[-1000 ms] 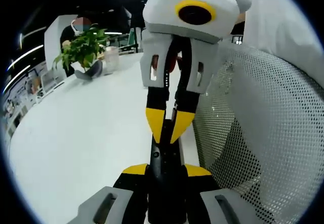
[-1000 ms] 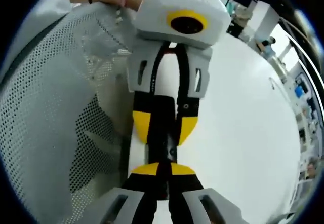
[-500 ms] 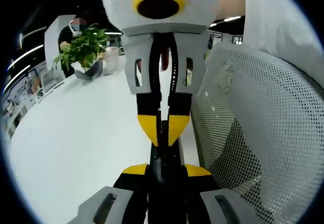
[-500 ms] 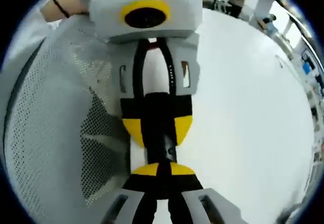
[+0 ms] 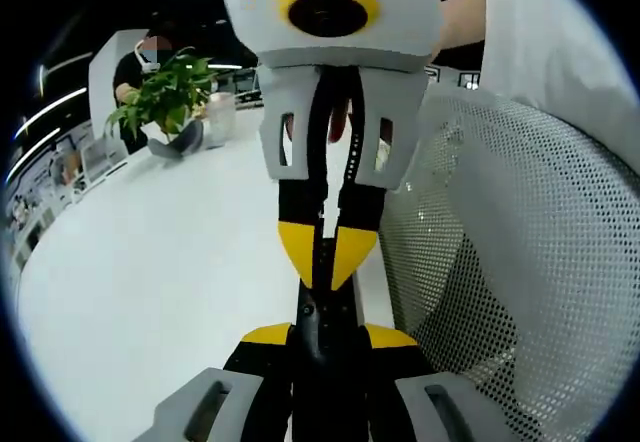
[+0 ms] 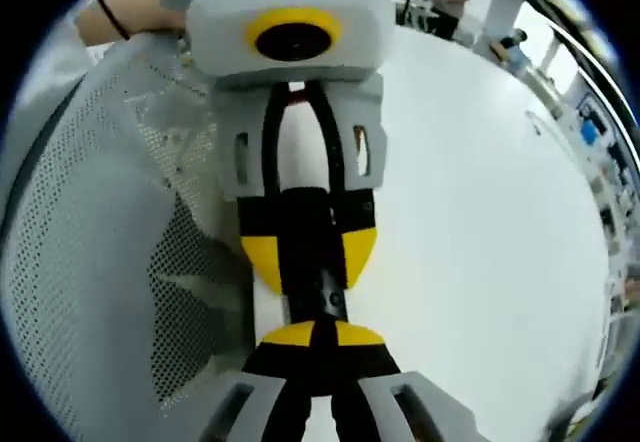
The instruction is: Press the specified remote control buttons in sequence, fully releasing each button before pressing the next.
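Black remote control point(image 5: 325, 314) is clamped edgewise between the jaws of the left gripper point(image 5: 326, 336), lying along them and pointing away from the camera. It is held above the edge of the white table point(image 5: 150, 292).

Right gripper point(image 5: 319, 259) comes at the remote from the far end, head-on to the left one. Its yellow jaw tips are drawn together into a single point, grasping nothing. That point sits on the remote's upper face. I cannot tell whether it bears down on a key or only touches; the keys are too dark to read.

In the right gripper view the remote point(image 6: 312, 262) runs from this gripper's closed tips into the opposing jaws, which are spread to the remote's width.

A grey mesh chair back point(image 5: 500, 262) stands just beside the remote. A potted plant point(image 5: 165, 97) sits on the table well beyond it.

Risks, judged:
- The closed tips are broad against small keys, so an off-centre push could catch a neighbouring key or two at once.
- The remote is gripped only at its near end. Pressure farther out may lever it downward or twist it in the jaws.
- Sliding to the next key without lifting clear would break the release rule.
- The remote is held over the table edge, so a slip drops it out of the workspace.
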`<state>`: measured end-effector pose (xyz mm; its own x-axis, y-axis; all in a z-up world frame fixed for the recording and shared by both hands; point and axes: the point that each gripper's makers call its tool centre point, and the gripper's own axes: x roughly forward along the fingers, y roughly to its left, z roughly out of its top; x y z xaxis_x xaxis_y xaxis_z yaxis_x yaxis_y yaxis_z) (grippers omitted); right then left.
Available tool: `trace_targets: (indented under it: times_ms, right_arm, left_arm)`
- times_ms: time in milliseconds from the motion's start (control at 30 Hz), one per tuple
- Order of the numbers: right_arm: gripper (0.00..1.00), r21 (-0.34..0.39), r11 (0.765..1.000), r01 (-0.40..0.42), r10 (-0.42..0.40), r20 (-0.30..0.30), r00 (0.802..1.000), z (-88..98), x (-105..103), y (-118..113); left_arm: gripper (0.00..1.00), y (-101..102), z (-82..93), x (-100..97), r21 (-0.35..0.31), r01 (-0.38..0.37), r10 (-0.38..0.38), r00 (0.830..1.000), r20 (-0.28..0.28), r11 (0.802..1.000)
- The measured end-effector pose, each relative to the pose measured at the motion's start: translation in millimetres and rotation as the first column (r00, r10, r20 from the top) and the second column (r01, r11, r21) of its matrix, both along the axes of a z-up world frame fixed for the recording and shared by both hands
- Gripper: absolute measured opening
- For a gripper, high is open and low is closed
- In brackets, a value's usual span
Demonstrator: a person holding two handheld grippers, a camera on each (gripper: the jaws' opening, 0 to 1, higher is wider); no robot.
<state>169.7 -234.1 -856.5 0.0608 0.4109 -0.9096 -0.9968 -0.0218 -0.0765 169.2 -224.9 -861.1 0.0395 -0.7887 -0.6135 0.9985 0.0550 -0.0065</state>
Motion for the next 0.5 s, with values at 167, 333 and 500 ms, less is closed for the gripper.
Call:
trace_targets:
  times_ms: [167,333,500]
  right_arm:
    - [0.00,-0.028,0.984,-0.174,0.176,0.115,0.978,0.4,-3.9,2.2]
    - [0.00,-0.048,0.975,-0.219,0.223,0.141,0.965,-0.5,-3.8,2.4]
    - [0.00,-0.075,0.955,-0.288,0.296,0.126,0.947,-0.9,-3.9,2.7]
  left_arm:
    - [0.25,-0.2,0.2,-0.3,-0.001,0.006,-0.006,1.000,0.004,1.000]
    - [0.25,-0.2,0.2,-0.1,-0.003,0.004,-0.004,1.000,0.003,1.000]
    - [0.25,-0.1,0.2,-0.1,-0.004,0.006,-0.006,1.000,0.003,1.000]
